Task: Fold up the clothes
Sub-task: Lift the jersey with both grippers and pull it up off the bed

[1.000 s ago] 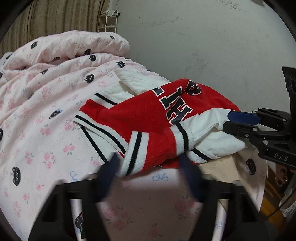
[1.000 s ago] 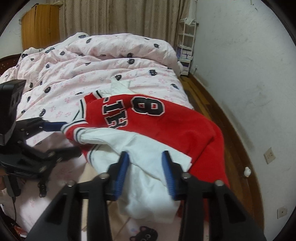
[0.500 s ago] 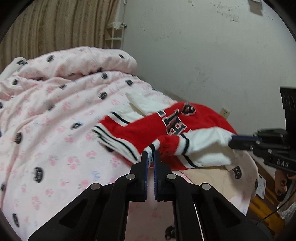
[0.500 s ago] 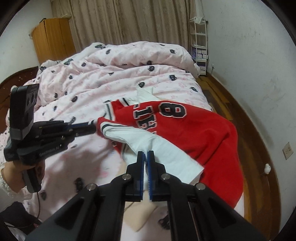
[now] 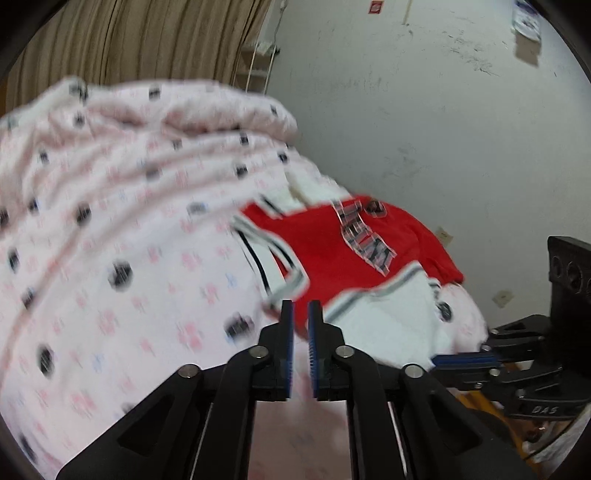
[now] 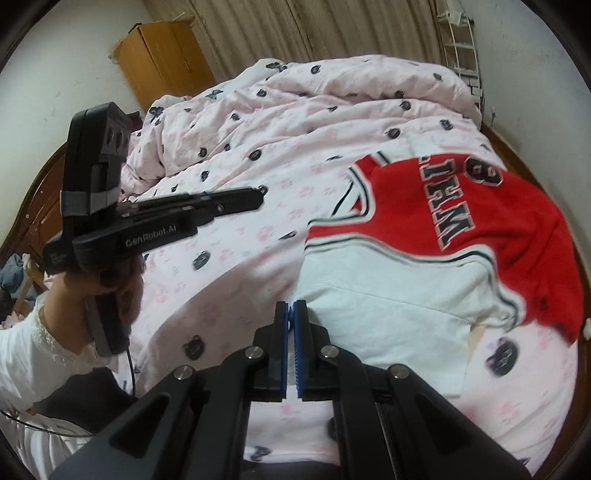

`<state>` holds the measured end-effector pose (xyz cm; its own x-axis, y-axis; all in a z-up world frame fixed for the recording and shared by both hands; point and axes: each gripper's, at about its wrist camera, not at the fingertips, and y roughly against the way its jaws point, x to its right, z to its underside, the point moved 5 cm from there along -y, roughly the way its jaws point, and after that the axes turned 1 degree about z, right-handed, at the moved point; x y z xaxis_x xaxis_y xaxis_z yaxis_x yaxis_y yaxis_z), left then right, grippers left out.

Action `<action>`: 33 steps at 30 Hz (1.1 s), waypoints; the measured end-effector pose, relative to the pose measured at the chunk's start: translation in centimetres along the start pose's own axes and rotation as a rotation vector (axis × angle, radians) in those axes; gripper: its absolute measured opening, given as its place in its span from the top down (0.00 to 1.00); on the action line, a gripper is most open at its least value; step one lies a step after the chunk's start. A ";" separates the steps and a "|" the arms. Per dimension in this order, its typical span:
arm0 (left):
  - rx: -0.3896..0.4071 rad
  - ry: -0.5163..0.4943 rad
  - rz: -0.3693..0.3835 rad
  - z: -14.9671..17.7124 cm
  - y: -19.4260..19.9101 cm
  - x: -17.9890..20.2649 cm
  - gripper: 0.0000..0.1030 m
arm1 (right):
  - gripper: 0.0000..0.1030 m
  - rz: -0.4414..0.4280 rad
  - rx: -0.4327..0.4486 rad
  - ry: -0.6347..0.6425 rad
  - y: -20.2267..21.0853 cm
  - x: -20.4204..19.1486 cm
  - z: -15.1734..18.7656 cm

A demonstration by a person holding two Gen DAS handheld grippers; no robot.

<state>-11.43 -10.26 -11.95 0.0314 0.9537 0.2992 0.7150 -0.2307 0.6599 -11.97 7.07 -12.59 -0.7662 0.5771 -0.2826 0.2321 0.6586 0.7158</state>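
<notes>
Red and white, the jersey (image 6: 443, 236) lies spread on the bed (image 6: 258, 155), on top of a pink quilt (image 5: 110, 221) with small dark cat faces and flowers. Its red part carries black letters and a number 8, and its white sleeve (image 6: 388, 295) reaches toward the near edge of the bed.

The right tool (image 6: 291, 314) is at the corner of this white sleeve. Its blue pads are pressed almost together and a thin edge of white cloth seems to sit between them, so it is clenched on the sleeve.

The left tool (image 5: 300, 314) is above the quilt, near the striped hem of the jersey. Its two blue pads stand with a narrow gap between them and nothing is inside; the picture is blurred there. In the right wrist view this tool appears from the side, well apart from the jersey, and a hand (image 6: 92, 291) with a white sleeve holds its handle.

Behind the bed there are beige curtains (image 6: 332, 29), a wooden cabinet (image 6: 166, 62) and a white wall (image 5: 424, 110).
</notes>
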 end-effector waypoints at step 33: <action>0.011 0.399 0.259 0.6 -4.0 -1.4 0.99 | 0.08 0.129 0.124 -0.134 3.3 4.5 2.2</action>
<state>-13.88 -10.55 -15.46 -0.0595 0.7157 0.6959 0.7265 -0.4471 0.5219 -13.34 12.88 -12.85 -0.6408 0.7140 -0.2821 0.4013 0.6247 0.6698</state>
